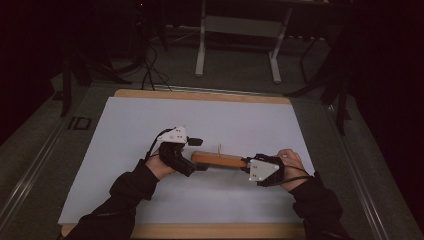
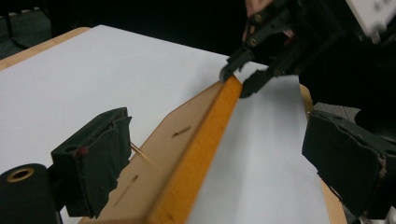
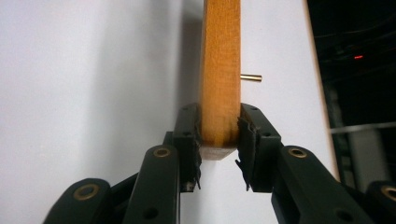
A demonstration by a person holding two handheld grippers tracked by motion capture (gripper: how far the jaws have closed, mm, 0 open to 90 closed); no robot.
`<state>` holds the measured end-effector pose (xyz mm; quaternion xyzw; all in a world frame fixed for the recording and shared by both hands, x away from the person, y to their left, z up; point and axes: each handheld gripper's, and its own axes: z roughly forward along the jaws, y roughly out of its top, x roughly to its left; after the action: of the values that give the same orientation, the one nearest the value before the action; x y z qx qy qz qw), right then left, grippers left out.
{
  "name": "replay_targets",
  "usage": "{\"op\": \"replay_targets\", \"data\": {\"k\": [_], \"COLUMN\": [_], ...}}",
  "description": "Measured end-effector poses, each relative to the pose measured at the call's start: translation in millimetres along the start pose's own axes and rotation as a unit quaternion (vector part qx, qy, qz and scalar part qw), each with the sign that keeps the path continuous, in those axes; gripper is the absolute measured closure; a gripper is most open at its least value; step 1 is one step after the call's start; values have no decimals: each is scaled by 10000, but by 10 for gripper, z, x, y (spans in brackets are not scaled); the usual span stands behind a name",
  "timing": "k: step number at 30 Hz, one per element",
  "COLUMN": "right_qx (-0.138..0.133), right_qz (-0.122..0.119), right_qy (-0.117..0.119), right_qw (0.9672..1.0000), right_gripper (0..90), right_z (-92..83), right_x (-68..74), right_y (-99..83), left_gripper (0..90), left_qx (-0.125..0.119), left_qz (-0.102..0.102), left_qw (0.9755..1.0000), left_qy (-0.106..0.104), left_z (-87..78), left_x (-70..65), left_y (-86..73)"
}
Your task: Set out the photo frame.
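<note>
A long wooden block (image 1: 218, 159) is stretching between the two hands, its broad face pale and its narrow edge a warmer orange-brown with visible grain. A thin brass pin (image 1: 219, 148) is sticking out of it near the middle, and in the left gripper view short slots are showing in the pale face. The block is lying across the near-middle of the white sheet (image 1: 125, 130) that is covering the wooden worktop (image 1: 200, 94); whether it is resting on the sheet or being carried just above it, I cannot tell. The right tongs (image 3: 219, 135) are clenching on the block's right-hand end, one pad pressing against each side of the narrow edge, with the end of the block sitting just inside the pads. The left tongs (image 2: 224, 154) are standing released at the opposite end: the jaws are spread wide with the block running between them, the left pad just beside the pale face and the right pad well apart from the orange edge. In the high view the person's dark sleeves are coming in from the near side, and the left gripper (image 1: 192, 162) is overlapping the block's left end.
</note>
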<state>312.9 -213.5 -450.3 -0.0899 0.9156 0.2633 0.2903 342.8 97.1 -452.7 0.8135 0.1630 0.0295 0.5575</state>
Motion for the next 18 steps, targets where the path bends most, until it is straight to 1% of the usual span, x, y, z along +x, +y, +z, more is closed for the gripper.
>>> {"op": "replay_targets", "data": {"k": [1, 2, 3, 4, 5, 6, 7, 9, 10, 11, 12, 13, 14, 16, 17, 18], "right_qx": [0, -52, -52, -76, -76, -97, -158, -159, -130, -130, -178, -171, -198, -213, -224, -225], "right_qz": [0, 176, 176, 331, 331, 376, 476, 598, 624, 624, 724, 812, 878, 1027, 1131, 1191], "right_qy": [0, 187, 187, 293, 293, 339, 455, 615, 643, 643, 802, 868, 952, 1099, 1187, 1262], "right_qw": [10000, 9997, 9997, 9990, 9990, 9987, 9977, 9962, 9959, 9959, 9940, 9928, 9914, 9884, 9862, 9846], "right_gripper": [704, 704, 704, 704, 704, 703, 702, 701, 700, 700, 699, 697, 697, 694, 693, 691], "right_z": [0, 5, 5, 14, 14, 27, 47, 68, 78, 78, 108, 123, 140, 175, 192, 210], "right_x": [0, -112, -112, -213, -213, -254, -359, -451, -498, -498, -596, -647, -697, -797, -844, -892], "right_y": [0, -17, -17, -39, -39, -54, -83, -98, -100, -100, -128, -140, -155, -181, -196, -213], "left_gripper": [86, 86, 86, 86, 86, 86, 86, 67, 61, 54, 31, 27, 27, 27, 27, 27], "left_qx": [0, -22, -22, -31, -31, -18, 44, 52, 51, 51, -1, -32, -108, -132, -150, -176], "left_qz": [0, 10, 2, -4, -4, -2, 28, -6, -23, -23, -19, -12, -70, -92, -99, -25], "left_qw": [10000, 10000, 10000, 10000, 10000, 10000, 9999, 9999, 9999, 9999, 9997, 9995, 9994, 9994, 9993, 9988], "left_qy": [0, 43, 54, 37, 37, 52, 105, 139, 153, 153, 224, 306, 310, 314, 341, 462], "left_z": [0, -6, -11, -17, -17, -14, -7, 1, 0, 0, -5, -11, -31, -38, -41, -50], "left_x": [0, -2, -1, -3, -3, -6, -7, 1, 8, 8, 8, 11, 22, 26, 20, 6], "left_y": [0, -3, -6, -19, -19, -27, -48, -72, -83, -83, -94, -104, -122, -132, -141, -161]}}
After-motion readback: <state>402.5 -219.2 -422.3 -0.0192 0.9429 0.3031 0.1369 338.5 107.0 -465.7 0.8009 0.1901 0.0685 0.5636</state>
